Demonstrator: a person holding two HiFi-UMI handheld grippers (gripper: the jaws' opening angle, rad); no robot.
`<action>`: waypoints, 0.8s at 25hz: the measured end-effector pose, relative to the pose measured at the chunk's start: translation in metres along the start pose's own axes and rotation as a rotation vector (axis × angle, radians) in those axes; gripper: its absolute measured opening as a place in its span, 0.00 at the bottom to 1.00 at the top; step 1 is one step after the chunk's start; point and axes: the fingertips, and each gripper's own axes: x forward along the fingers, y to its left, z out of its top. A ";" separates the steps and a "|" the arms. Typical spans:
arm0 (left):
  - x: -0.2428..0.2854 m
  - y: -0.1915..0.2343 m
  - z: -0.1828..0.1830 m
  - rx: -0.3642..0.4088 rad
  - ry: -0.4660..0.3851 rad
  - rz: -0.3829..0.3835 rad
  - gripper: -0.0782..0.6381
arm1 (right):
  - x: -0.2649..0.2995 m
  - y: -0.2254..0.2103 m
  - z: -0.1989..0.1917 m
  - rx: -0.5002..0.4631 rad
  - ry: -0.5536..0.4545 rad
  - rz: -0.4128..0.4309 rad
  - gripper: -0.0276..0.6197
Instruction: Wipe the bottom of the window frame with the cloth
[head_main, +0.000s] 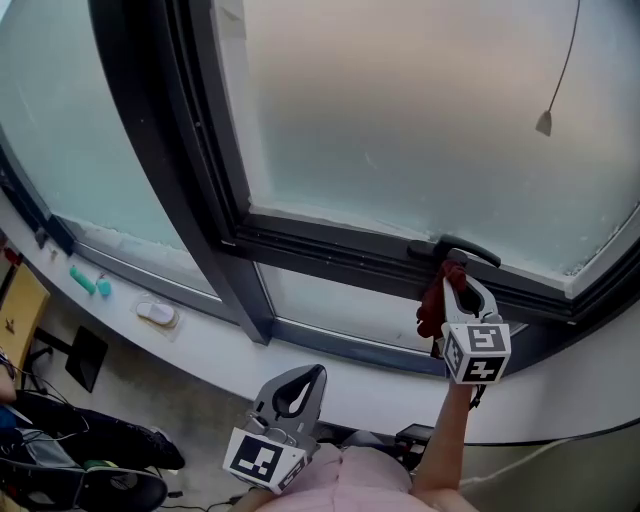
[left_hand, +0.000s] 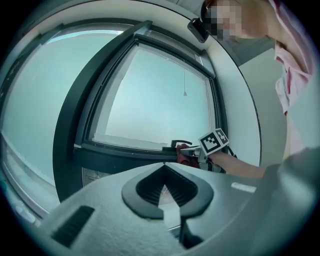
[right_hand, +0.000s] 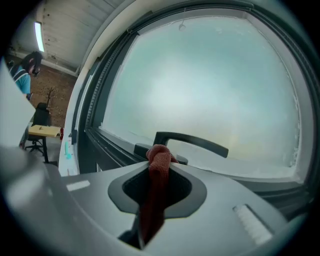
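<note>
**Right gripper** (right_hand: 160, 152): grey, matt plastic jaws closed on a dark red cloth (right_hand: 158, 182). The cloth is a ribbed, terry-like fabric, bunched into a knob at the jaw tips and trailing back through the spade-shaped opening behind them.

**Cloth position:** in the head view the cloth (head_main: 432, 305) hangs at the bottom rail of the window frame (head_main: 330, 250), directly under the black lever handle (head_main: 466, 250). Whether it touches the rail cannot be told. The handle's base stands just behind the cloth knob.

**Window:** the frame is dark, smooth metal with stepped profiles. It encloses a frosted glass pane (head_main: 420, 130), whose lower edge is lined with pale sealant.

**Left gripper** (head_main: 316, 372): held low and well apart from the window, jaw tips together and nothing between them.

**Surroundings:**
- A thin pull cord with a conical weight (head_main: 545, 122) hangs before the pane.
- A white curved sill (head_main: 200, 335) carries a teal object (head_main: 90, 283) and a white oval object (head_main: 157, 313).
</note>
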 end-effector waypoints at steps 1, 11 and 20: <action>-0.001 0.002 0.001 0.001 -0.004 0.001 0.11 | 0.000 0.000 0.000 0.010 -0.002 -0.005 0.14; 0.003 0.016 0.011 -0.003 -0.043 -0.035 0.11 | 0.003 0.003 0.002 -0.040 0.018 -0.048 0.14; 0.006 0.023 0.010 -0.029 -0.051 -0.031 0.11 | 0.002 0.001 0.001 -0.029 0.021 -0.040 0.14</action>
